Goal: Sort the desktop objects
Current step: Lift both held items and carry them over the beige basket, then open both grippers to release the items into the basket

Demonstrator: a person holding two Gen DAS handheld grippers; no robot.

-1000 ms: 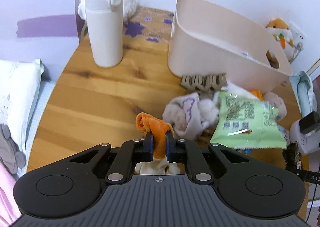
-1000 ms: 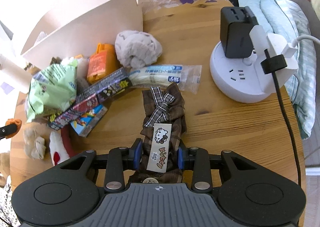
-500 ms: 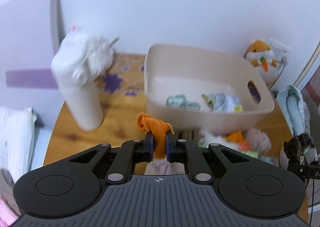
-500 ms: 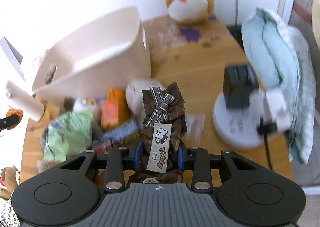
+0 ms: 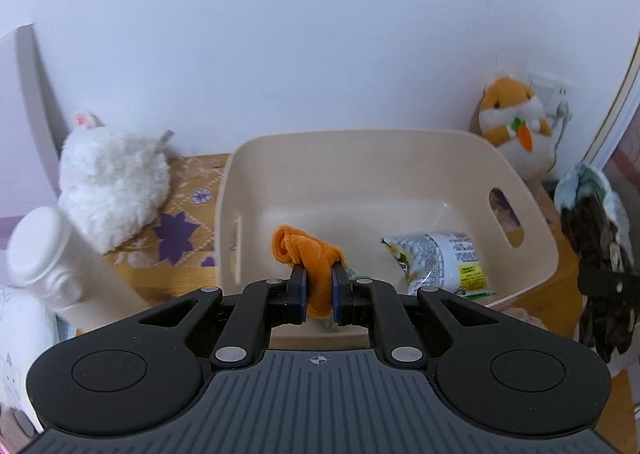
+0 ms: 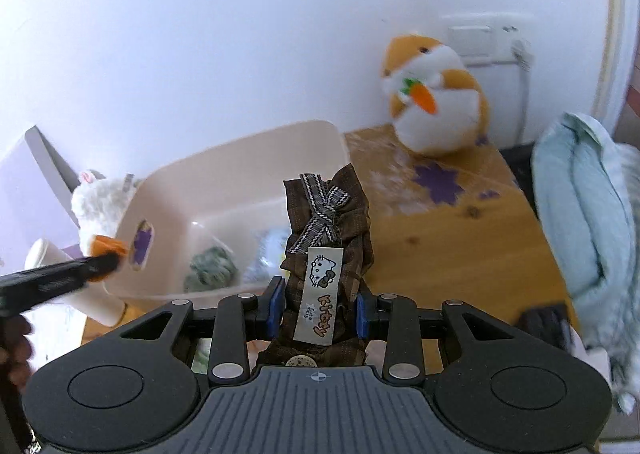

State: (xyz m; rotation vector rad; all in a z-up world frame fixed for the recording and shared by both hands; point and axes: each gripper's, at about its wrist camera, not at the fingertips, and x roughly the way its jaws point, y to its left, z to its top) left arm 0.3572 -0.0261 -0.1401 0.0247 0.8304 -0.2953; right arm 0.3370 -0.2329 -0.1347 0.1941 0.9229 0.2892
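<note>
My left gripper [image 5: 319, 296] is shut on an orange cloth [image 5: 306, 252], held in the air just over the near wall of the beige bin [image 5: 384, 142]. A green-and-white snack packet [image 5: 438, 260] lies inside the bin. My right gripper [image 6: 319, 312] is shut on a brown plaid scrunchie [image 6: 332, 230] with a bow and a cat label, lifted above the table beside the bin [image 6: 240, 158]. In the right wrist view the left gripper [image 6: 96, 268] shows at the far left with the orange cloth [image 6: 108, 244]. The scrunchie [image 5: 600, 254] also hangs at the right edge of the left wrist view.
A white bottle [image 5: 60, 266] and a fluffy white plush [image 5: 112, 186] stand left of the bin. An orange hamster plush [image 6: 434, 94] sits against the wall by a socket. A pale blue cloth bundle [image 6: 588, 206] lies at the table's right. The wooden table [image 6: 440, 238] shows right of the bin.
Both grippers rose from the table and moved toward the bin, each keeping its cloth item. The clutter on the table dropped out of view, and the bin's inside now shows.
</note>
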